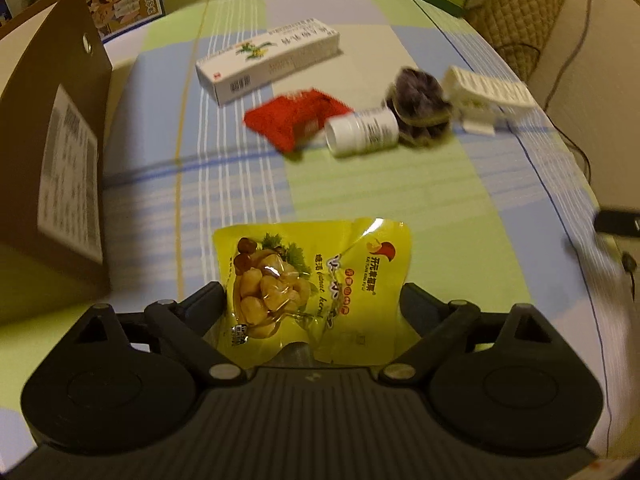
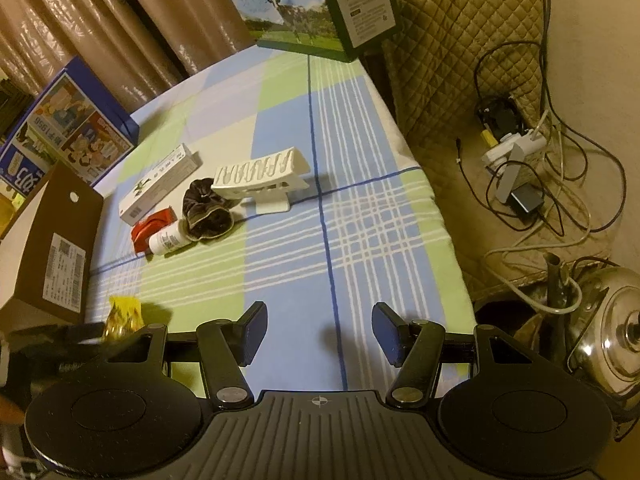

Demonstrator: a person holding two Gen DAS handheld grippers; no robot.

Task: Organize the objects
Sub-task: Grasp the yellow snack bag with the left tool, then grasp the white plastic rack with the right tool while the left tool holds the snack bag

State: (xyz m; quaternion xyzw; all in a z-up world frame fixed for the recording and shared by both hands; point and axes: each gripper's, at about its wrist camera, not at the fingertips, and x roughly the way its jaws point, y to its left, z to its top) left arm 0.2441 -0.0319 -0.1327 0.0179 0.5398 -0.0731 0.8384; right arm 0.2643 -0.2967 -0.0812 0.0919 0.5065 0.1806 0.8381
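Note:
My left gripper (image 1: 314, 292) is shut on a yellow snack packet (image 1: 316, 280), held above the checked tablecloth; the same yellow snack packet (image 2: 122, 316) shows at the lower left of the right wrist view. Further back lie a long white medicine box (image 1: 268, 58), a red cloth (image 1: 294, 118), a small white bottle (image 1: 360, 130) on its side, a dark scrunchie (image 1: 418, 106) and a white plastic rack (image 1: 486, 98). A brown cardboard box (image 1: 52, 152) stands at the left. My right gripper (image 2: 320, 334) hangs open over bare cloth, with nothing between its fingers.
Printed cartons stand at the table's far edge: a blue one (image 2: 64, 128) and a green one (image 2: 316, 4). Right of the table edge (image 2: 436, 208) are a quilted cover (image 2: 460, 40), tangled cables (image 2: 532, 184) and a metal kettle (image 2: 616, 332).

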